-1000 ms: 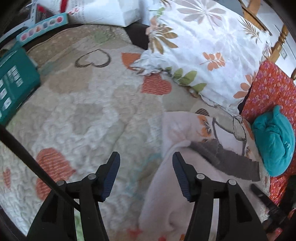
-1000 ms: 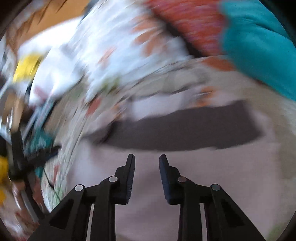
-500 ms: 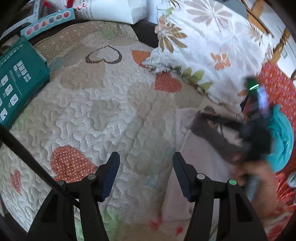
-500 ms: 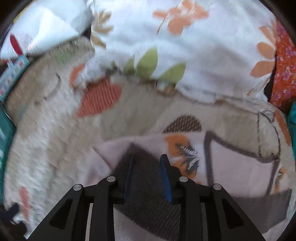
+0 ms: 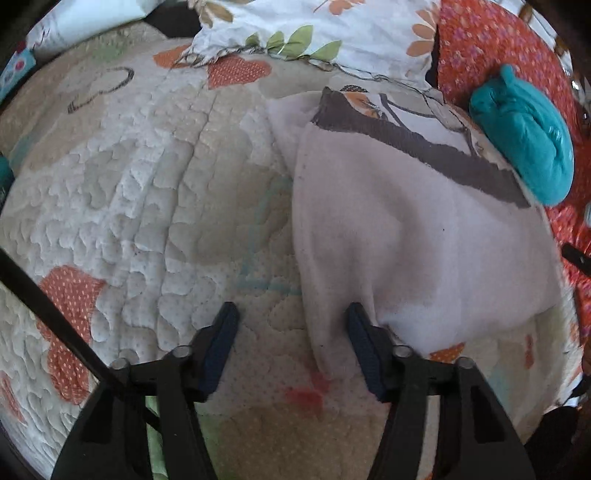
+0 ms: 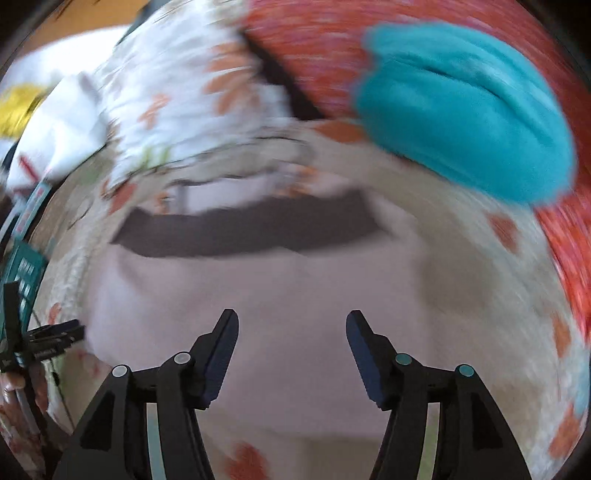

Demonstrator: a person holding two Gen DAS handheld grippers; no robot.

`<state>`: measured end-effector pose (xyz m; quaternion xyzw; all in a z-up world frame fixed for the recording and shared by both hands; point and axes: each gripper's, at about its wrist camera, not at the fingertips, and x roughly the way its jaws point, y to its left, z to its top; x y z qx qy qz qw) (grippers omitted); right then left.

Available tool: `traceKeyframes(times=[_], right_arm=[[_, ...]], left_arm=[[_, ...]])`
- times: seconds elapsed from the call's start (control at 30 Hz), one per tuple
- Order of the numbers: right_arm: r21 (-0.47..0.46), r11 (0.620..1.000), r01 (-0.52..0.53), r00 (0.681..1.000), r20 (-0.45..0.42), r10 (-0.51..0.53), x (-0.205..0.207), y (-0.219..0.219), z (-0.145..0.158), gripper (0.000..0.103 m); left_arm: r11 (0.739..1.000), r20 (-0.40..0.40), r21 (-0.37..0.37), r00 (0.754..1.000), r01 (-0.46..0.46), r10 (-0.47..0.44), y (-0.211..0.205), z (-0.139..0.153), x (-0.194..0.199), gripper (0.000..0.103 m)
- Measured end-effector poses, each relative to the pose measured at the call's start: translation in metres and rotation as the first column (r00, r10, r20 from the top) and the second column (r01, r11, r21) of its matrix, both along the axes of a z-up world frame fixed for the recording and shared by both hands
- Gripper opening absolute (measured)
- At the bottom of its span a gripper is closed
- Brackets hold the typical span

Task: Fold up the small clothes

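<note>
A pale pink garment [image 5: 406,229] with a dark grey band [image 5: 417,147] lies folded on the heart-print quilt [image 5: 147,192]. My left gripper [image 5: 293,343] points down at its near left corner. Its jaws are closing, and that narrow corner lies between them against the right finger [image 5: 364,347]; the left pad is still clear of the cloth. In the blurred right wrist view my right gripper [image 6: 291,339] hovers over the middle of the garment [image 6: 295,295], below the grey band [image 6: 243,229]. Its jaws are opening and nothing is between them.
A rolled teal cloth [image 5: 524,133] sits on red flowered fabric [image 5: 498,44] at the garment's far right. A leaf-print pillow [image 5: 332,26] lies behind. A green box [image 6: 26,269] is at the far left, near the left gripper [image 6: 55,336].
My right gripper has let go of the grey band and pulled back toward the near side, jaws wider. My left gripper has dropped and rolled toward the garment's near corner.
</note>
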<state>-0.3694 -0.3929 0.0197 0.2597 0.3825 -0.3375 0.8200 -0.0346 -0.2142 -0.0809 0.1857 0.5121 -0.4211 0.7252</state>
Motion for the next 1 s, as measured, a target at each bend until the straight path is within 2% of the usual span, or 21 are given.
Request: traceKeyframes(times=[0.03, 0.07, 0.1, 0.2, 0.3, 0.33, 0.37, 0.4, 0.47, 0.53, 0.57, 0.63, 0.7, 0.73, 0.77, 0.87, 0.93, 1.0], right_arm=[[0.01, 0.999, 0.034, 0.999, 0.01, -0.035, -0.017, -0.003, -0.006, 0.067], [0.036, 0.997, 0.074, 0.997, 0.028, -0.075, -0.034, -0.007, -0.015, 0.067], [0.063, 0.993, 0.104, 0.994, 0.037, -0.106, -0.047, -0.011, -0.022, 0.067], [0.089, 0.989, 0.116, 0.993, 0.008, -0.118, -0.063, -0.015, -0.033, 0.067], [0.109, 0.992, 0.063, 0.998, 0.005, -0.064, -0.063, -0.01, -0.04, 0.067], [0.13, 0.99, 0.049, 0.999, 0.014, -0.052, -0.062, -0.009, -0.043, 0.059], [0.164, 0.986, 0.035, 0.999, 0.029, -0.04, -0.061, -0.009, -0.048, 0.044], [0.19, 0.981, 0.031, 0.999, 0.025, -0.036, -0.06, -0.009, -0.051, 0.015], [0.182, 0.982, 0.045, 0.999, -0.002, -0.046, -0.061, -0.008, -0.052, 0.013], [0.124, 0.99, 0.069, 0.996, -0.057, -0.062, -0.061, -0.006, -0.045, 0.012], [0.106, 0.992, 0.074, 0.995, -0.079, -0.066, -0.064, -0.005, -0.043, 0.012], [0.045, 0.995, 0.093, 0.987, -0.134, -0.087, -0.068, -0.003, -0.039, 0.011], [-0.096, 0.984, 0.148, 0.954, -0.249, -0.168, -0.073, -0.001, -0.034, 0.011], [-0.125, 0.978, 0.168, 0.945, -0.263, -0.196, -0.078, -0.002, -0.032, 0.011], [-0.128, 0.972, 0.198, 0.942, -0.25, -0.225, -0.087, -0.005, -0.029, 0.011], [-0.052, 0.964, 0.259, 0.958, -0.114, -0.264, -0.112, -0.015, -0.02, 0.012], [-0.047, 0.96, 0.278, 0.958, -0.061, -0.28, -0.118, -0.018, -0.015, 0.013], [-0.057, 0.959, 0.278, 0.96, -0.019, -0.28, -0.115, -0.018, -0.009, 0.013]], left_arm=[[1.0, 0.012, 0.017, 1.0, 0.0, 0.0, -0.001, 0.001, 0.0, 0.016], [1.0, 0.016, 0.026, 1.0, -0.013, 0.013, -0.001, 0.002, 0.0, 0.012], [0.999, 0.028, 0.029, 0.999, -0.045, 0.044, 0.002, 0.007, 0.003, 0.0], [0.982, 0.202, 0.102, 0.97, -0.16, 0.137, 0.009, 0.016, 0.011, 0.0], [0.969, 0.165, 0.063, 0.96, -0.238, 0.225, 0.023, 0.027, 0.022, 0.0], [0.966, 0.151, 0.029, 0.957, -0.256, 0.249, 0.029, 0.036, 0.022, 0.0], [0.965, 0.147, 0.008, 0.955, -0.261, 0.257, 0.032, 0.043, 0.02, 0.0], [0.963, 0.152, -0.023, 0.951, -0.267, 0.267, 0.037, 0.053, 0.015, 0.001], [0.963, 0.169, -0.079, 0.949, -0.256, 0.266, 0.046, 0.072, 0.001, 0.008], [0.963, 0.172, -0.114, 0.95, -0.242, 0.259, 0.053, 0.081, -0.01, 0.027], [0.963, 0.176, -0.132, 0.95, -0.236, 0.257, 0.058, 0.084, -0.018, 0.031], [0.965, 0.192, -0.13, 0.949, -0.229, 0.251, 0.057, 0.083, -0.029, 0.034], [0.971, 0.218, -0.106, 0.948, -0.214, 0.233, 0.05, 0.078, -0.036, 0.035], [0.974, 0.227, -0.096, 0.948, -0.206, 0.223, 0.047, 0.074, -0.039, 0.036], [0.976, 0.232, -0.087, 0.949, -0.2, 0.215, 0.044, 0.071, -0.04, 0.036], [0.977, 0.208, -0.073, 0.955, -0.201, 0.212, 0.037, 0.06, -0.04, 0.043], [0.972, 0.171, -0.078, 0.958, -0.22, 0.231, 0.03, 0.055, -0.036, 0.052], [0.967, 0.137, -0.089, 0.959, -0.237, 0.248, 0.023, 0.054, -0.033, 0.053]])
